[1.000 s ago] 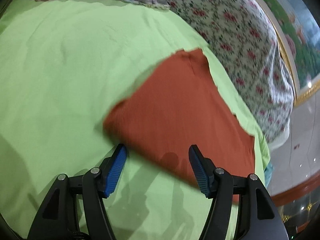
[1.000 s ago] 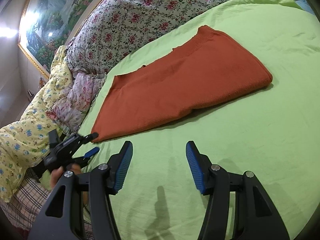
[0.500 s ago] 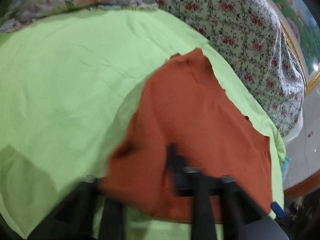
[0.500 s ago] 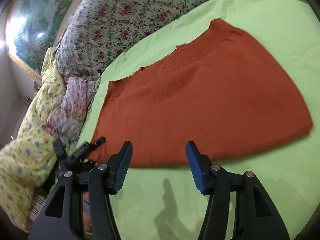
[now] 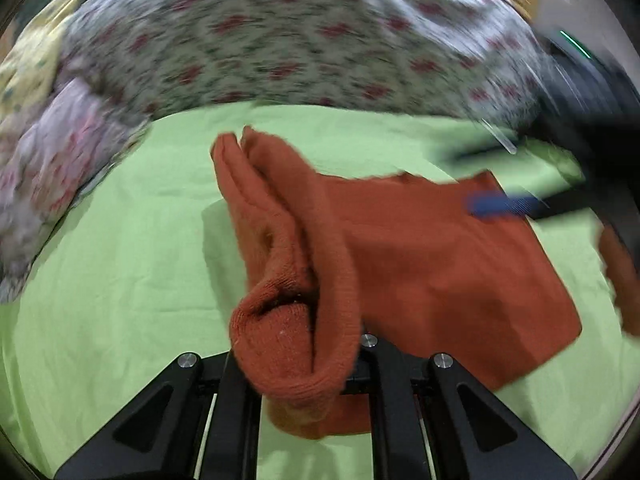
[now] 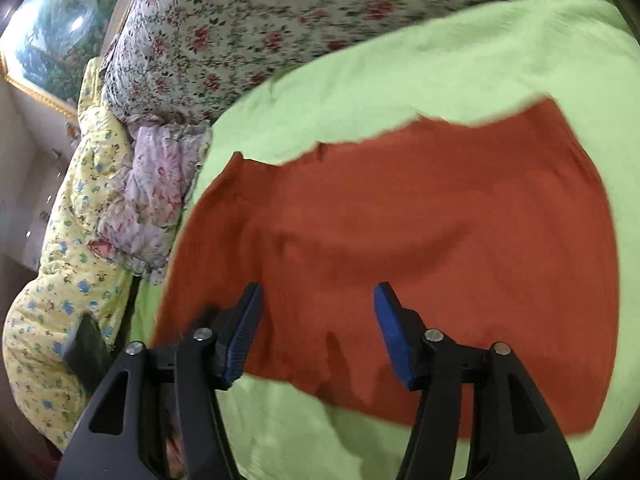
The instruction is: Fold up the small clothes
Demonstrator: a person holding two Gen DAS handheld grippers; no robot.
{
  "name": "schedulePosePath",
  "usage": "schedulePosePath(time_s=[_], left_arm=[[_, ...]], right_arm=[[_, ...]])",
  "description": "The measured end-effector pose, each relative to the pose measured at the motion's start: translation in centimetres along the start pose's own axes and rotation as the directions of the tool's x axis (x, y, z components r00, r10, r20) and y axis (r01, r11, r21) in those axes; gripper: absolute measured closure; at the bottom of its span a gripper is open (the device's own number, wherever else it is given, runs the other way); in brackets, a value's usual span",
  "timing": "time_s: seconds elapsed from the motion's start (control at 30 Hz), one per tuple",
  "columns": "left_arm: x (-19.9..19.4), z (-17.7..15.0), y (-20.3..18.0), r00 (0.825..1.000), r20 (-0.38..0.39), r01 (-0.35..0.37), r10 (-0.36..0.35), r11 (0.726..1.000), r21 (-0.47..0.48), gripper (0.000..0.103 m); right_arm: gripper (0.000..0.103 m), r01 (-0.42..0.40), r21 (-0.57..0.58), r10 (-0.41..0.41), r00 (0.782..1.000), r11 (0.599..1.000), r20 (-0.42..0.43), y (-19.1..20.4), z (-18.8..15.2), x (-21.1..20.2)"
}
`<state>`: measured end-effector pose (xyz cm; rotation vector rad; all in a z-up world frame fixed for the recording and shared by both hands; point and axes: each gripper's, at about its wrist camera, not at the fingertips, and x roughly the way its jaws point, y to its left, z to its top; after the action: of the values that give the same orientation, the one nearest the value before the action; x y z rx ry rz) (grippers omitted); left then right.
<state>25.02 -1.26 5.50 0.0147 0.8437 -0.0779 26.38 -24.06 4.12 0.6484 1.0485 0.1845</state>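
A rust-orange knit garment (image 5: 432, 256) lies on a light green bedsheet (image 5: 120, 264). My left gripper (image 5: 296, 344) is shut on a bunched corner of the garment and lifts it off the sheet; its fingertips are hidden by the cloth. The garment also fills the right wrist view (image 6: 440, 224), flat on the sheet. My right gripper (image 6: 316, 332) is open, just above the garment's near edge, with nothing between its blue pads. It shows blurred in the left wrist view (image 5: 504, 204) over the far corner.
A floral quilt (image 6: 248, 32) is heaped along the far side of the bed. A pink floral cloth (image 6: 156, 192) and a yellow patterned blanket (image 6: 64, 280) lie at the left. A framed landscape painting (image 6: 52, 32) hangs on the wall.
My left gripper has closed on the garment's corner and lifted it, and its view has swung round. My right gripper has moved forward over the garment's near edge, still open.
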Motion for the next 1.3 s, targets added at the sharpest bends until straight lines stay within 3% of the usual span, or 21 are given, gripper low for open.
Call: schedulePosePath(time_s=[0.03,0.2,0.23,0.3,0.37,0.47,0.5,0.57,0.8,0.9,1.0,1.13,1.3], left_arm=[[0.4,-0.1,-0.8,1.0,-0.013,0.008,-0.008,1.0,0.011,0.094],[1.5,-0.5,-1.9,0.999,-0.042,0.025,-0.024,0.999,0.025,0.094],[1.6,-0.4,-1.9,0.999,-0.042,0.027,-0.026,0.999,0.025,0.094],[1.8,-0.4,-1.7,0.998,-0.044,0.034,-0.033,0.999,0.018,0.094],[1.8,-0.5,-1.6,0.998,-0.046,0.036,-0.035,0.999,0.013,0.094],[1.7,-0.5,-1.6,0.999,-0.048,0.025,-0.025,1.0,0.014,0.094],[1.6,-0.4,-1.5,0.998,-0.051,0.028,-0.027,1.0,0.011,0.094],[1.2,-0.1,-1.8,0.997,-0.056,0.047,-0.047,0.999,0.01,0.094],[-1.9,1.9,-7.3,0.986,-0.007,0.164,-0.164,0.982,0.091,0.094],[-2.6,2.4,-11.2,0.974,0.004,0.223,-0.226,0.965,0.137,0.094],[-2.5,2.4,-15.5,0.962,-0.005,0.27,-0.274,0.945,0.182,0.094],[0.0,1.0,-19.0,0.959,-0.076,0.281,-0.272,0.942,0.185,0.094],[2.4,-0.1,-20.6,0.958,-0.13,0.276,-0.256,0.946,0.171,0.094]], right_arm=[[0.023,-0.031,-0.007,0.031,0.999,0.999,-0.031,0.5,1.1,1.0],[0.021,-0.187,-0.012,0.181,0.963,0.982,-0.2,3.3,5.2,6.9],[0.02,-0.169,-0.047,0.153,0.959,0.984,-0.238,4.1,5.7,8.3],[0.02,-0.051,-0.135,0.015,0.967,0.989,-0.254,5.3,6.4,10.6],[0.022,-0.025,-0.158,-0.018,0.964,0.987,-0.265,5.6,7.0,12.2],[0.051,-0.04,-0.159,-0.006,0.96,0.986,-0.28,5.3,7.5,14.0],[0.081,-0.043,-0.146,0.0,0.96,0.988,-0.279,5.0,7.7,14.3],[0.089,-0.071,-0.12,0.032,0.953,0.99,-0.3,4.3,7.6,14.3],[0.091,-0.138,-0.131,0.117,0.981,0.982,-0.154,1.7,7.9,5.0],[0.091,-0.109,-0.141,0.098,0.992,0.984,-0.077,-0.5,7.7,0.3],[0.091,-0.008,-0.175,0.011,1.0,0.984,0.017,-3.0,7.3,-4.3],[0.092,0.035,-0.158,-0.03,0.999,0.987,0.034,-7.3,7.0,-6.3],[0.092,0.016,-0.079,-0.017,1.0,0.997,-0.016,-13.2,6.4,-4.7]])
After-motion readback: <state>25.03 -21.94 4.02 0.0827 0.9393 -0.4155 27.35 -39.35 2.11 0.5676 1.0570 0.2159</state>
